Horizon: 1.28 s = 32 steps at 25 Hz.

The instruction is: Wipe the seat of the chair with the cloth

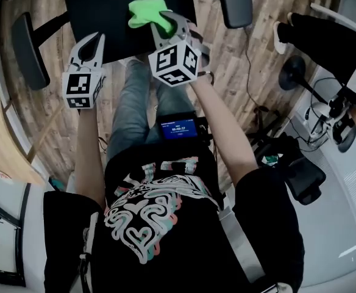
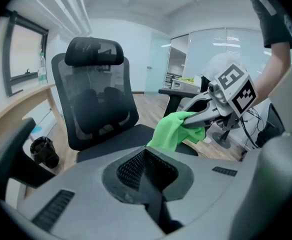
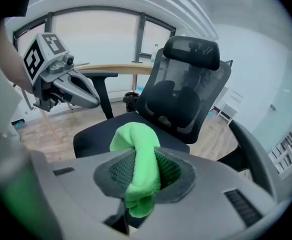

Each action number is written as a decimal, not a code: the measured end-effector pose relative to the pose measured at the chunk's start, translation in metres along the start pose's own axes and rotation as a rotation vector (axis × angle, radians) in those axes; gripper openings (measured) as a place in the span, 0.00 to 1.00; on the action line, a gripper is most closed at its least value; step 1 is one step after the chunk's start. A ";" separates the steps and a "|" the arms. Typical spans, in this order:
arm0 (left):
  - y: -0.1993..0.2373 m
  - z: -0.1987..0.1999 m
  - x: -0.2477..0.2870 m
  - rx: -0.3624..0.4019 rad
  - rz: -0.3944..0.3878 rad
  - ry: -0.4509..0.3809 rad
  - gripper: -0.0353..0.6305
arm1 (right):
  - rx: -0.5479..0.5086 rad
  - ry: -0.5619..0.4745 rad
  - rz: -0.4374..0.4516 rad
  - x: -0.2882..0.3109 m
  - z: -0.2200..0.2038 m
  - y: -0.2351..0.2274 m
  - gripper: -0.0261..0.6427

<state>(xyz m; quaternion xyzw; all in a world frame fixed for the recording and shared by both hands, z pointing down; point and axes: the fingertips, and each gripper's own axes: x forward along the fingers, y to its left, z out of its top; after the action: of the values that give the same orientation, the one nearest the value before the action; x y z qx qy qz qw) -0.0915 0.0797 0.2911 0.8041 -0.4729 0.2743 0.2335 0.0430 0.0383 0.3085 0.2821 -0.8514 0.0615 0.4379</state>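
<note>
A black office chair stands before me; its seat [image 1: 114,23] [image 2: 113,143] [image 3: 98,134] is dark and flat. The green cloth [image 1: 149,12] [image 3: 140,169] [image 2: 175,131] is pinched in my right gripper [image 1: 169,23] [image 3: 142,184], which is shut on it and hovers over the seat's front right part. The cloth bunches up ahead of the jaws. My left gripper [image 1: 92,44] [image 2: 148,171] is shut with nothing between its jaws, near the seat's front left edge.
The chair's mesh backrest [image 2: 93,101] and headrest [image 3: 192,49] rise behind the seat. Armrests [image 1: 28,47] [image 1: 236,2] flank it. A wooden counter [image 2: 16,101] runs along the window wall. Another chair base [image 1: 291,72] and a white desk [image 1: 342,182] stand at the right.
</note>
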 end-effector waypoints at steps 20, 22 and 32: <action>-0.019 0.162 -0.137 0.124 0.151 -0.247 0.06 | 0.068 -0.280 -0.117 -0.178 0.100 -0.054 0.16; -0.017 0.173 -0.152 0.141 0.173 -0.266 0.05 | 0.085 -0.312 -0.133 -0.195 0.110 -0.058 0.16; -0.031 0.216 -0.192 0.245 0.221 -0.323 0.06 | 0.113 -0.395 -0.222 -0.251 0.130 -0.065 0.16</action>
<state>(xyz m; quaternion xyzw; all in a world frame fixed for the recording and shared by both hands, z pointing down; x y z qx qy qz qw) -0.0932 0.0774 0.0003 0.8033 -0.5524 0.2212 0.0239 0.1000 0.0452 0.0238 0.4047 -0.8795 0.0043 0.2505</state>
